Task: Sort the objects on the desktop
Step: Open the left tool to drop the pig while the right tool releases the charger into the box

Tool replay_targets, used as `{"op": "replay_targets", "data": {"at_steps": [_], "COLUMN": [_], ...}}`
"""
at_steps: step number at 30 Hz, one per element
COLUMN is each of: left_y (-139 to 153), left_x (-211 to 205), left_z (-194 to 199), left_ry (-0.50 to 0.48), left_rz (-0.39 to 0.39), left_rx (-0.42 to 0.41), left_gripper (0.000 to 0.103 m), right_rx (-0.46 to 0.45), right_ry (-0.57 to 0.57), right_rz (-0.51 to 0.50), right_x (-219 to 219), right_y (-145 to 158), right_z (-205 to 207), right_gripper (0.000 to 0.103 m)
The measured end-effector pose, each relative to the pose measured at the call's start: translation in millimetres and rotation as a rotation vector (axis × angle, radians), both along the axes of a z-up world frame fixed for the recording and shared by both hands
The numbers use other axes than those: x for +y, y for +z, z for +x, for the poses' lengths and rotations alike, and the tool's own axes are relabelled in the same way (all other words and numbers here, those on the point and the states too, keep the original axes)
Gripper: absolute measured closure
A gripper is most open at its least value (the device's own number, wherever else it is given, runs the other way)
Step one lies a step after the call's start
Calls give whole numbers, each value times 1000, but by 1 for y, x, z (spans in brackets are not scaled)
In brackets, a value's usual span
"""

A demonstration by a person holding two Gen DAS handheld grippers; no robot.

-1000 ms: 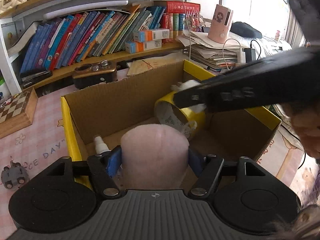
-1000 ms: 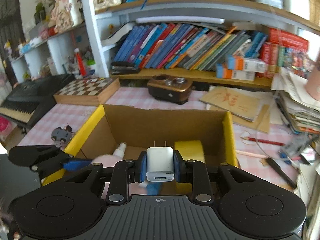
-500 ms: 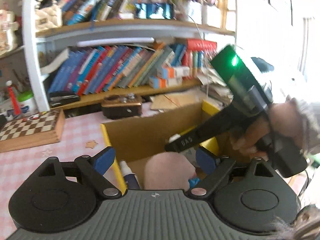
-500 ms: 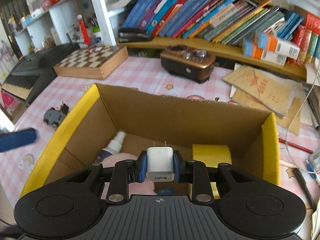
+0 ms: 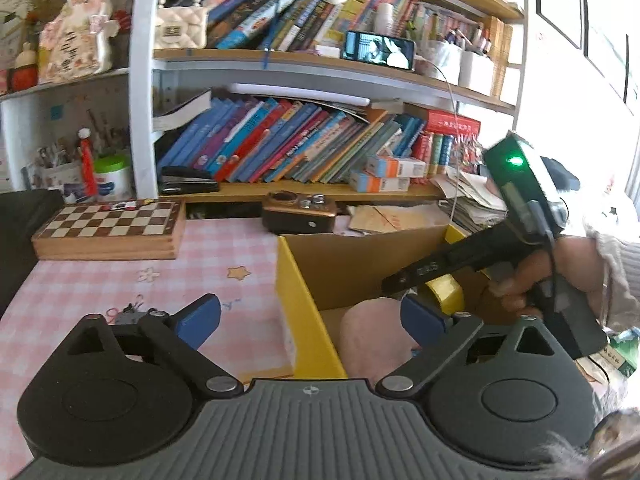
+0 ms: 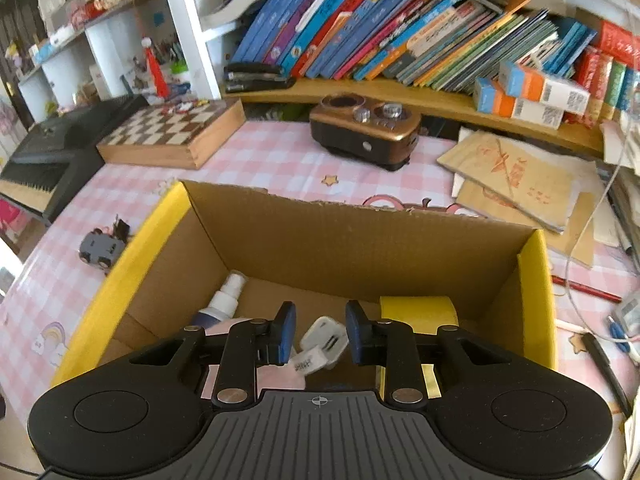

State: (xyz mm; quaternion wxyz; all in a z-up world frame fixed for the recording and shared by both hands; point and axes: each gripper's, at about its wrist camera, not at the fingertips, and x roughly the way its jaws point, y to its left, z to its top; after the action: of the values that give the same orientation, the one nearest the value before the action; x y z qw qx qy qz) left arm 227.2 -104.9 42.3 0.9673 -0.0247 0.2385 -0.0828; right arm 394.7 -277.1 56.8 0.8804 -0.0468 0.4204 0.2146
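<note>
- Right gripper (image 6: 320, 330): jaws parted, pads clear of the white charger (image 6: 323, 339), which lies tilted between them, released, low centre of frame inside the cardboard box (image 6: 356, 236).
- Left gripper (image 5: 310, 316): jaws opening wide, nothing grasped; pink object (image 5: 372, 332) sits in the box between its pads, untouched.
- Box also holds 1 spray bottle (image 6: 226, 298) lower left and 1 yellow tape roll (image 6: 418, 312) lower right.
- Toy car (image 6: 102, 246) left of box on the pink checked cloth (image 6: 272, 160).
- Farther, upper frame: chessboard (image 6: 172, 132), brown radio (image 6: 366, 128).
</note>
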Motion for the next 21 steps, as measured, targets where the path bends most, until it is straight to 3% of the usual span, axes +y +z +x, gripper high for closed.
{"op": "replay_targets", "data": {"at_steps": [13,21], "left_y": [5,5], "left_x": [45,78], "left_z": [-41,-70], "left_ry": [33,26], "left_rz": [-49,-79], "left_rx": [-25,-31], "left_gripper": [2,0], "right_rx": [-204,-277], "right_ry": [-124,-234], "right_rz": [40,39], "right_x": [-5,-6], "right_y": [44,51], "right_z": [-82,-144], "right_gripper": [72,72]}}
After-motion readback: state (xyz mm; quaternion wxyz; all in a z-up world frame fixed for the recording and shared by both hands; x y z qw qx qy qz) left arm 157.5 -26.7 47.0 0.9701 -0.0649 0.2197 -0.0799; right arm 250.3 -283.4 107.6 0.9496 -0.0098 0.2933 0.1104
